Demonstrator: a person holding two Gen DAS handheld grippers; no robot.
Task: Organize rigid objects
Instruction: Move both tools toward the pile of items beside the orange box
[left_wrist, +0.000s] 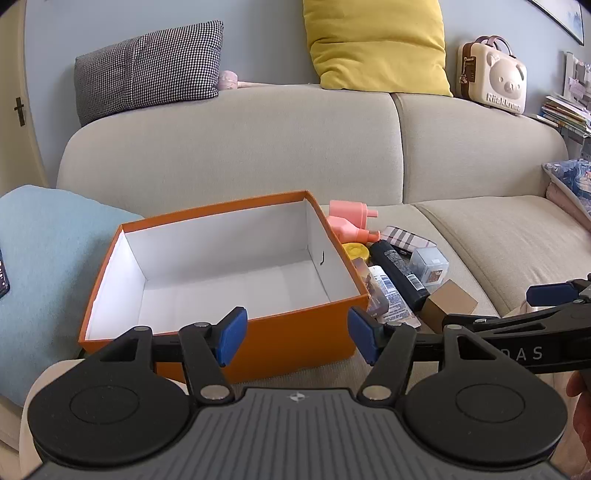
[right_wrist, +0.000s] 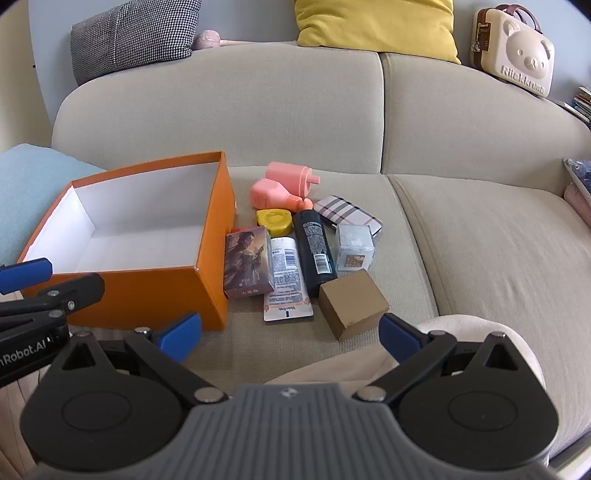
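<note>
So I've got both grippers hovering over the sofa (right_wrist: 480, 229), angled down at the seat. My left gripper (left_wrist: 297, 338) is spread fairly wide with nothing between the pads, sitting just above the near wall of the orange box (left_wrist: 295, 332). My right gripper (right_wrist: 291, 338) is open as wide as it goes, also empty.

The box sits on the left part of the seat, open top, white inside, nothing in it. Its long axis runs away from me toward the backrest, skewed a bit to the left.

The stuff to sort is bunched up just right of the box. Card box (right_wrist: 246, 262) leans against the box's right wall, long side pointing toward the backrest. Next to it the white tube (right_wrist: 286, 280) lies flat, crimped end toward me. The black bottle (right_wrist: 315, 251) lies beside that, roughly parallel and touching it, with its near end toward me (can't tell which end is the cap). Brown cube (right_wrist: 352, 302) is nearest my right gripper. Behind it is a clear cube (right_wrist: 354, 249), then a plaid case (right_wrist: 347, 214) lying diagonally. The yellow tin (right_wrist: 275, 221) and two pink bottles (right_wrist: 284, 184) are at the back, spouts pointing right.
</note>
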